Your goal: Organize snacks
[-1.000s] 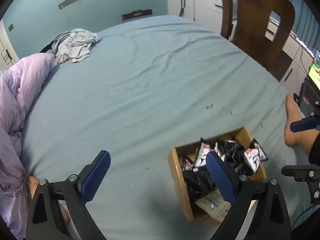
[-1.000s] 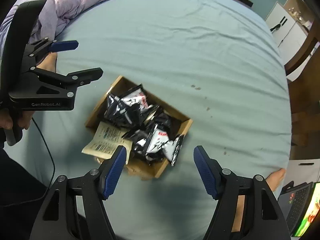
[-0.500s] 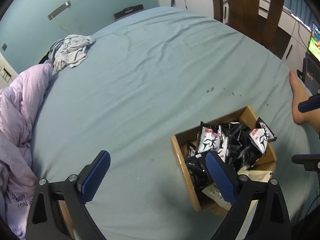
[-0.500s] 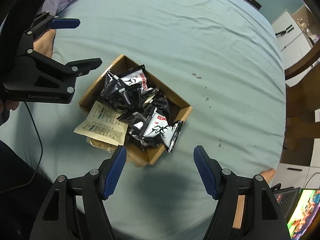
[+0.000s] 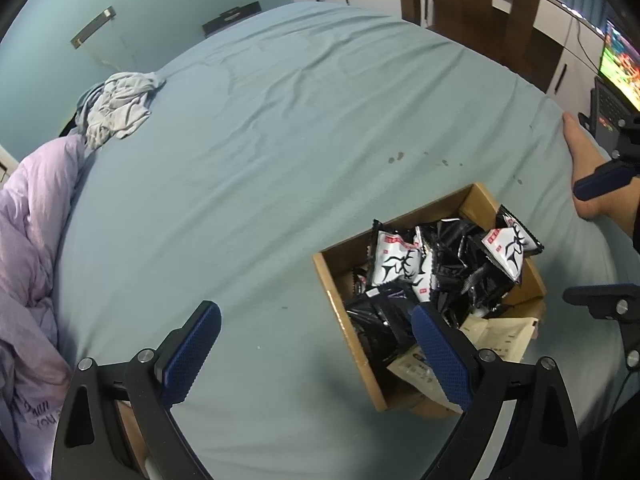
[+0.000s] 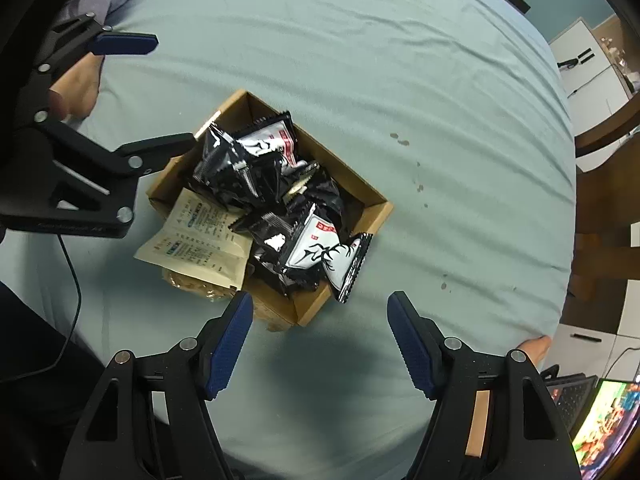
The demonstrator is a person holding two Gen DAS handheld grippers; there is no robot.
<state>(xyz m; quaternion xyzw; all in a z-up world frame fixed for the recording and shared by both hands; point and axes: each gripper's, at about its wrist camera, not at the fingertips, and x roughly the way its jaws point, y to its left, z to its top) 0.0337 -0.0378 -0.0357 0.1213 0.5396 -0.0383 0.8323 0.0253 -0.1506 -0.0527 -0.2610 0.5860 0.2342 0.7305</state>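
Snack box on the bed, both grippers wide open

My left gripper [image 5: 316, 354] and right gripper [image 6: 320, 338] hold nothing. The box [image 6: 374, 204] is heaped with black snack packs [image 6: 320, 250]; one tan pack [image 6: 196, 236] hangs over its near edge, so pinch packs gently.

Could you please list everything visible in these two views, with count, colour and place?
box: one, brown cardboard, on the bed, open
black packets: several, black and white, piled in the box, one hanging over its edge
beige packets: at least two, cream with print, sticking out of the box's near side
bed: one, blue-green sheet, fills both views
quilt: one, lilac, at the bed's left edge
clothes: one heap, grey, far corner of the bed
chair: one, dark wood, beyond the bed
screen: one, lit, beside the bed
foot: one, bare, on the bed's right edge
left claw: open, empty
right claw: open, empty
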